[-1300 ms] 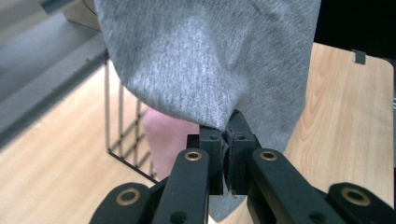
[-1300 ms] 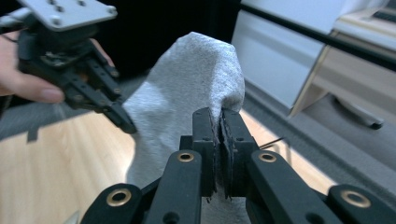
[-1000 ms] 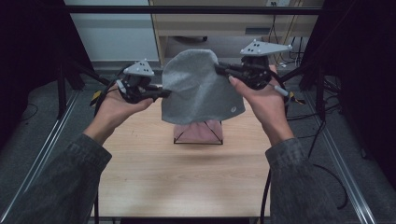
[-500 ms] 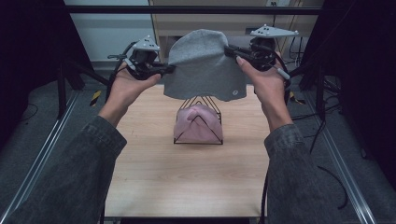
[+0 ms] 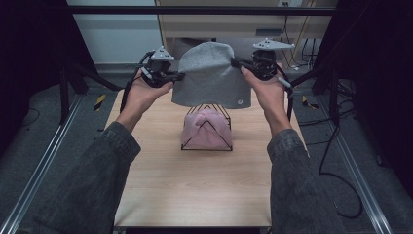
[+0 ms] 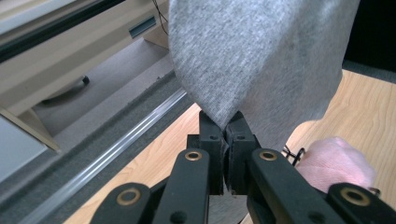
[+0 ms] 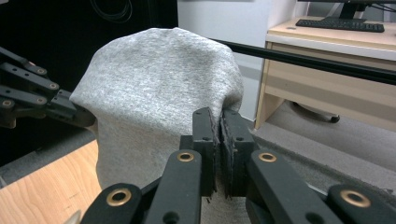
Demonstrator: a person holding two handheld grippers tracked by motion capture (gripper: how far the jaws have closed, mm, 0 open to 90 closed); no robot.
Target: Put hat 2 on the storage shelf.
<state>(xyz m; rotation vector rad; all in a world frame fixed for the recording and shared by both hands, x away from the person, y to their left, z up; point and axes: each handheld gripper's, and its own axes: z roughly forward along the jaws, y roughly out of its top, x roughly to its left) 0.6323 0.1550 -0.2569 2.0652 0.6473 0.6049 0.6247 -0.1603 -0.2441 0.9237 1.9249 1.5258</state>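
Grey hat held up over the wire stand.
Left gripper (image 5: pixel 176 76) and right gripper (image 5: pixel 237 63) each clamp a side of the grey hat (image 5: pixel 210 73); it hangs above the wire stand (image 5: pixel 207 127) holding a pink hat (image 5: pixel 206 130), on the table (image 5: pixel 195 185).

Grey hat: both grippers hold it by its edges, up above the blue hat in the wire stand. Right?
Not quite. The hat in the wire stand is pink, not blue, as the high view shows. Both the left gripper and right gripper do hold the grey hat above it.
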